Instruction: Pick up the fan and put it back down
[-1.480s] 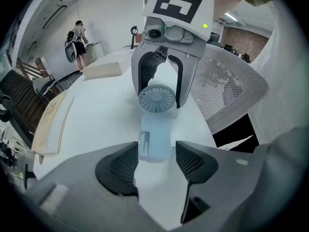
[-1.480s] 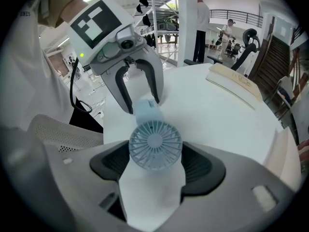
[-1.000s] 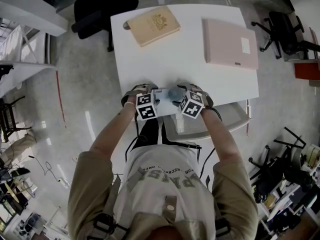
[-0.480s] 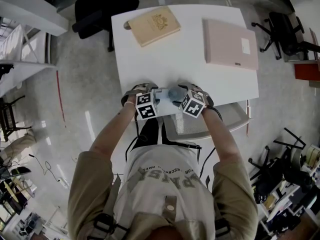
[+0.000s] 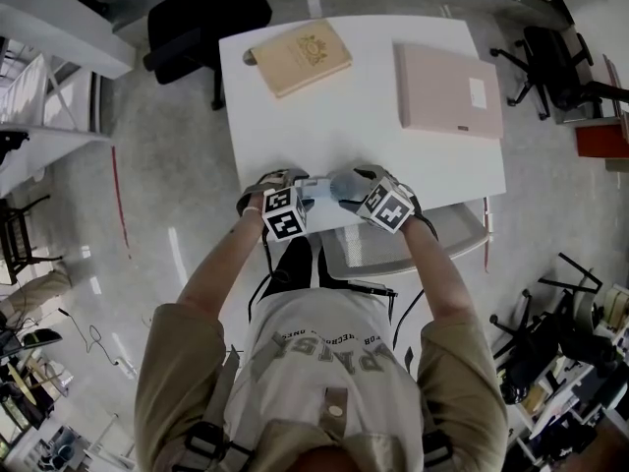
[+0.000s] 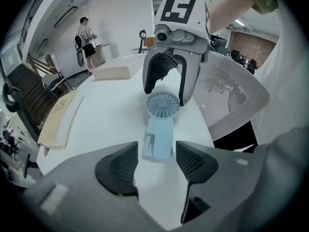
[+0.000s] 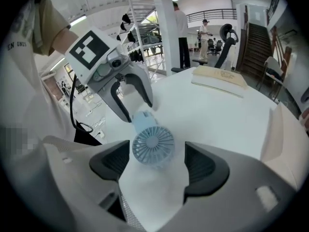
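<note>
Bare table (image 5: pixel 344 116) beyond fan (image 5: pixel 330 185); mesh chair (image 5: pixel 447 236) nearside

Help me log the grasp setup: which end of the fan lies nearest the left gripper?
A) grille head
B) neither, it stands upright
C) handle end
C: the fan lies flat, handle end by the left gripper, grille head under the right gripper.

- Shirt (image 5: pixel 313 347): large pale chest letters, seen upside down, roughly "PAIS"; the smaller line is unreadable.
- Sleeve (image 7: pixel 21 45): "EN GNES", cut off.
- Left gripper (image 7: pixel 139 111) and right gripper (image 6: pixel 165 96): black-and-white square markers, no letters.
- Tan book (image 5: pixel 298 57): emblem, wording unreadable.
</note>
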A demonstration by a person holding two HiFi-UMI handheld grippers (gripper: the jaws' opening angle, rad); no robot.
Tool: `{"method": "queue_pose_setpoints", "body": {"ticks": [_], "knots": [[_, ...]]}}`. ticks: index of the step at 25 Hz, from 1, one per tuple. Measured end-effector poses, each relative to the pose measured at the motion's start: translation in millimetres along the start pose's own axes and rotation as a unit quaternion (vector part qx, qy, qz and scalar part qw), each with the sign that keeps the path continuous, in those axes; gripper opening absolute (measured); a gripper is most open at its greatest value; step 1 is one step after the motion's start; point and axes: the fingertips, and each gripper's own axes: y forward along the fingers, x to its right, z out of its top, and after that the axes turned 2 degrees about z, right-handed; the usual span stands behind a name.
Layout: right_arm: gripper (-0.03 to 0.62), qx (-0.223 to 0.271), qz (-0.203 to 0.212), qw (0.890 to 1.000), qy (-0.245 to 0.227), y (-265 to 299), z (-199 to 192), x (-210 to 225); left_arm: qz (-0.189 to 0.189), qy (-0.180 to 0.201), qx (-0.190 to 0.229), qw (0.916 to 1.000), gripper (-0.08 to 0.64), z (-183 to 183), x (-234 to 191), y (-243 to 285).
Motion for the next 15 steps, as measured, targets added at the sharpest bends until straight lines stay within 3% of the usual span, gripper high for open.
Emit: {"method": "queue_pose_setpoints", "body": {"ticks": [5, 9, 12, 15], "knots": [[0.336, 0.081, -0.041, 0.995, 0.03, -28.5, 23.5, 4.6, 0.024, -0.023, 0.025, 0.9991, 0.253, 6.2, -3.5, -16.7], [0.334, 0.148, -0.095, 0.983, 0.05, -56.7, 40.3, 4.1, 0.074, -0.089, 0.084, 0.9897, 0.253, 18.1, -14.2, -41.9], [0.334, 0.211, -0.152, 0.962, 0.081, -84.6, 48.3, 5.6, 0.12, -0.135, 0.133, 0.9746, 0.253, 28.7, -20.6, -66.6], [0.334, 0.278, -0.228, 0.927, 0.106, -119.6, 56.1, 7.0, 0.179, -0.179, 0.182, 0.9502, 0.253, 38.7, -29.5, -96.1]]}}
